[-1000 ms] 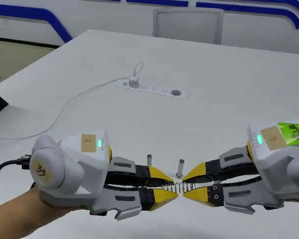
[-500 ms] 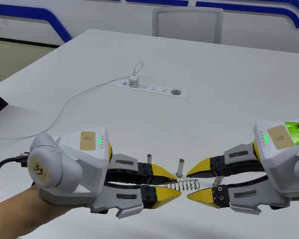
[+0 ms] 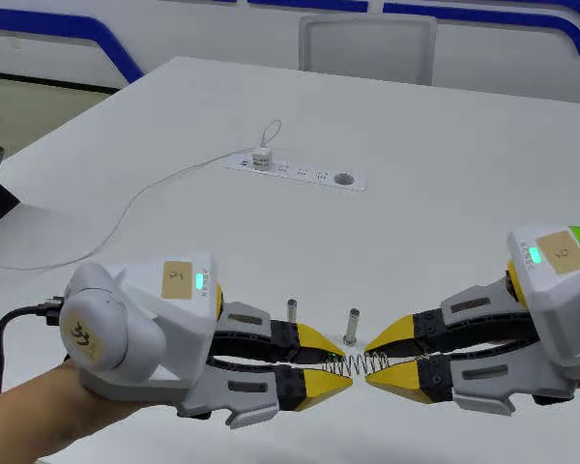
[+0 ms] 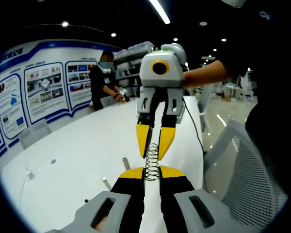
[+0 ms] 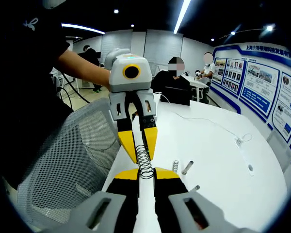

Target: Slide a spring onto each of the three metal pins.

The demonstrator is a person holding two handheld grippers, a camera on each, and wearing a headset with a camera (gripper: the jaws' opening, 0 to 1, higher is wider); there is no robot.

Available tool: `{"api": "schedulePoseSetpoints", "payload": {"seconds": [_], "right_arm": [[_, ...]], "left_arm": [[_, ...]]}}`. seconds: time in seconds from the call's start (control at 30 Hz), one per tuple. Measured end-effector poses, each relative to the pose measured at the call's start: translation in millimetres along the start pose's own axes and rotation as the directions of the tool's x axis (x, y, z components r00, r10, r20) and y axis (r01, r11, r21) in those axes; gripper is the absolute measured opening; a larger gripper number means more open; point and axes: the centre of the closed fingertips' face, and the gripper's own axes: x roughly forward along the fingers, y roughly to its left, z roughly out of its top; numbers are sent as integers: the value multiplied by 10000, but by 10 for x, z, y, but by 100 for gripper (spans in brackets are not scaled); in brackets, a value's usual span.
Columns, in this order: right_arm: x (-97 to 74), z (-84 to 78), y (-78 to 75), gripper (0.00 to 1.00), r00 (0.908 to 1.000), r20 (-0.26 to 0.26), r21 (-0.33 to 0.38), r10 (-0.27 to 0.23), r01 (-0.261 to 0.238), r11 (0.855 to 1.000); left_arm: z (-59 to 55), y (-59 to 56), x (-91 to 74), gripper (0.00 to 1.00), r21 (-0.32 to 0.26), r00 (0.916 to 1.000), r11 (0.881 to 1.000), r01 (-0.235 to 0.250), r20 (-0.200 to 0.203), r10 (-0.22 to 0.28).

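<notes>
A small coil spring (image 3: 360, 363) hangs level above the white table (image 3: 416, 193), stretched between the two grippers. My left gripper (image 3: 340, 372) is shut on its left end, and my right gripper (image 3: 372, 363) is shut on its right end. The left gripper view has the spring (image 4: 152, 160) rising from my own yellow tips (image 4: 151, 173) into the right gripper (image 4: 155, 144). The right gripper view shows the spring (image 5: 143, 163) between my tips (image 5: 145, 174) and the left gripper (image 5: 138, 148). Two bare metal pins (image 3: 292, 309) (image 3: 353, 325) stand upright just behind the tips. What looks like a spring on a pin (image 5: 175, 165) stands beside a bare pin (image 5: 187, 168).
A white power strip (image 3: 295, 172) with a plugged charger (image 3: 262, 158) and a trailing cable lies at mid table. A grey chair (image 3: 367, 43) stands at the far edge. A mesh chair (image 5: 72, 160) sits beside the table. People stand in the background.
My right gripper's jaws stood open half a second ago and have shut again on the spring's right end. The left gripper has kept its hold throughout.
</notes>
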Motion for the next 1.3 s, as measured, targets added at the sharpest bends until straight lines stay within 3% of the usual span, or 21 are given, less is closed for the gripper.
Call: {"api": "schedulePoseSetpoints", "payload": {"seconds": [0.23, 0.57, 0.8, 1.0, 1.3], "right_arm": [[-19, 115, -23, 11, 9984, 557, 515, -66, 37, 9987], [-50, 224, -62, 11, 9950, 965, 817, -273, 194, 9965], [-19, 393, -46, 11, 9877, 1549, 1259, -216, 19, 9920], [3, 463, -17, 11, 9871, 1584, 1187, -244, 55, 9929], [9, 487, -79, 10, 9850, 1598, 1097, -657, 484, 9928]], "left_arm": [[-76, 61, 90, 10, 8, 9994, 9999, -156, -310, 156], [-21, 106, 108, 10, -42, 9994, 9995, -311, -180, 310], [14, 72, 128, 10, -99, 9997, 9996, -247, -33, 247], [53, 40, 156, 10, -255, 9998, 9996, -146, 147, 149], [76, 105, 109, 12, -552, 9984, 9976, -412, 363, 432]]}}
